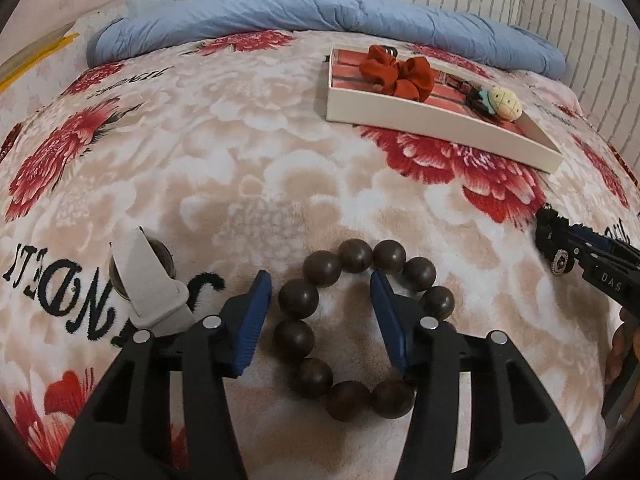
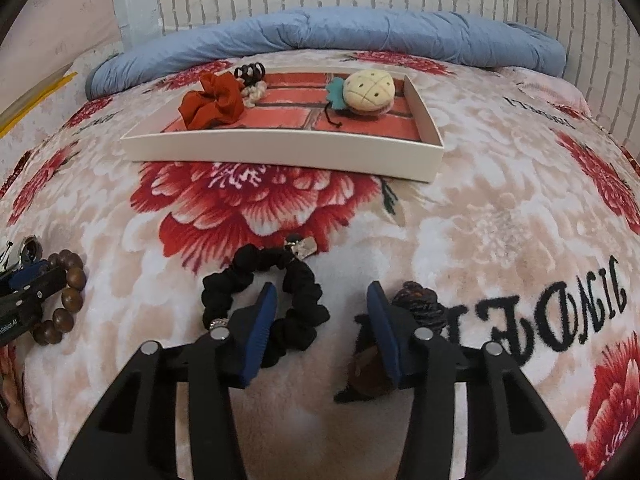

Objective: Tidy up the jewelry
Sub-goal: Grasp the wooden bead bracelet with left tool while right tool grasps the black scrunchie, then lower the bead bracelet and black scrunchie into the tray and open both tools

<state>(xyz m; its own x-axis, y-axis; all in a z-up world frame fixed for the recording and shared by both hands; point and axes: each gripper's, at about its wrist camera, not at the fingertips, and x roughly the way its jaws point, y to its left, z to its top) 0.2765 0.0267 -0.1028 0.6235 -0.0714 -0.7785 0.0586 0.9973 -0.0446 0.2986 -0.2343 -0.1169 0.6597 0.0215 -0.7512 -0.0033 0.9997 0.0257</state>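
Note:
A bracelet of large dark wooden beads [image 1: 298,298] lies on the floral blanket. My left gripper [image 1: 320,278] stands open over it. One blue pad is outside the ring's left side and the other is inside the ring, neither pressing on the beads. A black scrunchie [image 2: 248,264] with a silver charm [image 2: 303,246] lies under my right gripper [image 2: 322,288], which is also open. Its left pad is inside the loop, and the right pad stands apart from the fabric. The bracelet [image 2: 66,296] also shows at the right wrist view's left edge.
A white tray [image 2: 280,156] with a brick-print lining holds a red scrunchie [image 2: 212,104], a pineapple-shaped plush tie [image 2: 370,90] and a black clip [image 2: 250,72]. A white clip [image 1: 148,280] lies left of my left gripper. A brown hair piece [image 2: 420,304] lies beside my right gripper. A blue quilt [image 1: 320,16] lies along the brick wall.

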